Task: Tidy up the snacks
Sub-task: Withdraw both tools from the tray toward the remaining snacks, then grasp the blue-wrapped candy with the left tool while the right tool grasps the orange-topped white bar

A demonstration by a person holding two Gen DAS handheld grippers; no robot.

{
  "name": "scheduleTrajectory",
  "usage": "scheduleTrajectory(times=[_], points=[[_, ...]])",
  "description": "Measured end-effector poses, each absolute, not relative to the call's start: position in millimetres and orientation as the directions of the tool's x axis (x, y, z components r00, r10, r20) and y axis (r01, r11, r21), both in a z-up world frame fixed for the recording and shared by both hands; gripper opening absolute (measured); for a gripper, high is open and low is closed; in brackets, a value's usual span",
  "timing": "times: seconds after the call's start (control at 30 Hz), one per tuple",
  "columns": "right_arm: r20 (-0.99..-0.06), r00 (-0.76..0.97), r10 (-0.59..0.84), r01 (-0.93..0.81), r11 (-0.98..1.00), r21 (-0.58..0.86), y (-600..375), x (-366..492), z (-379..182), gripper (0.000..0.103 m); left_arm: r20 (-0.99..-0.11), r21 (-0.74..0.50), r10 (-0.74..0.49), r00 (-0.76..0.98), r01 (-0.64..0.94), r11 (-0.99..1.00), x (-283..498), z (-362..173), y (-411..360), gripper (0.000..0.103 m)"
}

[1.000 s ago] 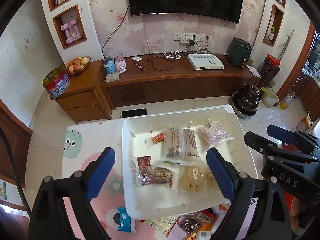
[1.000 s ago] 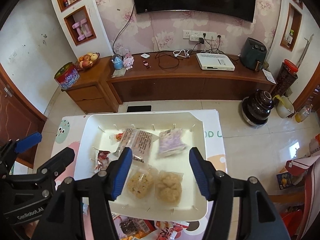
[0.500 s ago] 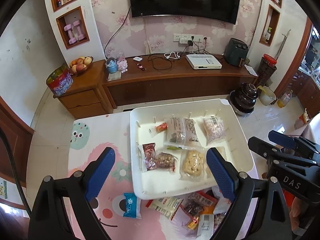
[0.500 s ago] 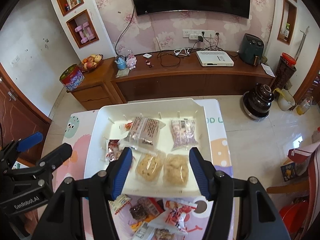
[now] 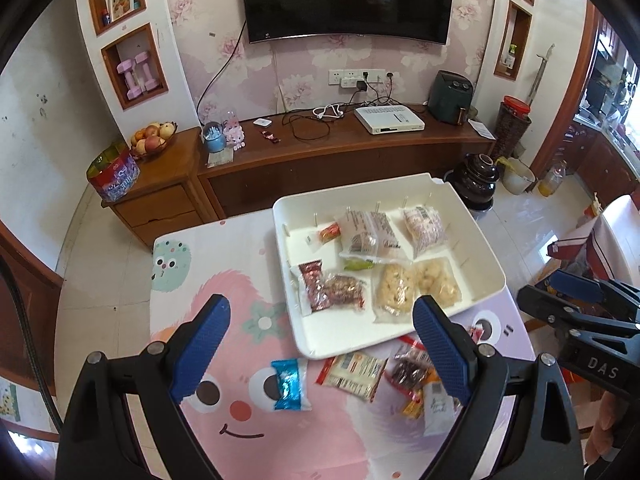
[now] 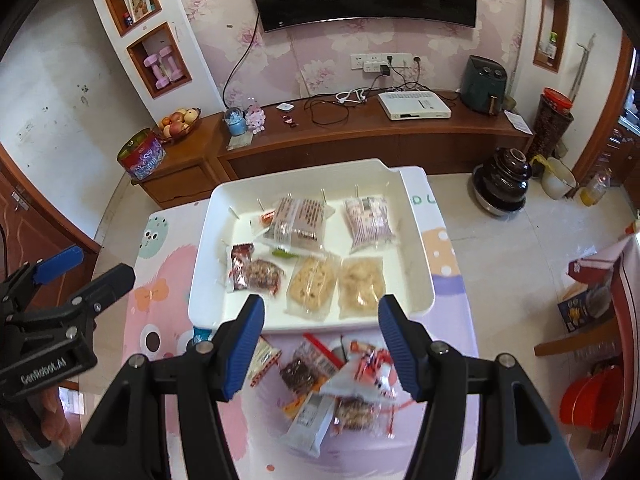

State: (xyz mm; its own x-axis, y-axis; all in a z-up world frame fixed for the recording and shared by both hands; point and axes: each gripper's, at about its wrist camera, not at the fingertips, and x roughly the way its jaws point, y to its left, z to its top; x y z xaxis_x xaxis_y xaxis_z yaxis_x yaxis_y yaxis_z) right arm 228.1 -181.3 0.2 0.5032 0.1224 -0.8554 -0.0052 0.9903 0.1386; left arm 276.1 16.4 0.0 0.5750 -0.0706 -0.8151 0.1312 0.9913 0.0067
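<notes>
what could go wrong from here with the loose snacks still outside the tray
1. The loose snack pile overlaps heavily, so the open right hand-held gripper may pinch two packets at once.
2. The blue packet lies flat on the mat, so the open left hand-held gripper could slide off it.
3. The white tray looks crowded, so new packets may land on others.

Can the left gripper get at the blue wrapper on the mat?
Probably yes: the blue wrapper lies alone on the mat, outside the tray, and the left gripper has its jaws open with nothing between.
</notes>
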Motion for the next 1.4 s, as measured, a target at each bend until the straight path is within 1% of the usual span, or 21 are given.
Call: scheduleTrajectory(times=[0.23,0.4,0.6,0.93,1.13,1.27,1.4], points=[[-0.864,0.497,0.080,0.050,0.992,0.120,-166,196,-11,0.060,-0.833,-0.013,-0.086,0.546,0.137,0.991,261,-21,59,0.092],[-0.879,0.473,0.066,0.108,0.985,0.132,-160,179,-29,0.060,-0.872,-0.007,-0.071,0.485,0.133,0.991,260,-56,88,0.092],[-0.901,0.432,0.047,0.179,0.974,0.136,-158,166,-58,0.060,-0.916,-0.009,-0.064,0.396,0.139,0.990,260,-104,105,0.092],[-0.931,0.363,0.035,0.239,0.962,0.129,-159,163,-101,0.060,-0.951,-0.017,-0.071,0.302,0.179,0.984,275,-170,98,0.092],[-0.960,0.276,0.042,0.244,0.963,0.112,-153,164,-146,0.060,-0.961,-0.029,-0.079,0.264,0.187,0.982,281,-209,86,0.092],[-0.974,0.220,0.058,0.248,0.962,0.113,-151,166,-173,0.060,-0.967,-0.018,-0.062,0.249,0.172,0.985,284,-229,83,0.092],[-0.981,0.189,0.048,0.234,0.968,0.093,-146,170,-188,0.059,-0.970,-0.009,-0.038,0.239,0.122,0.992,290,-244,85,0.092]])
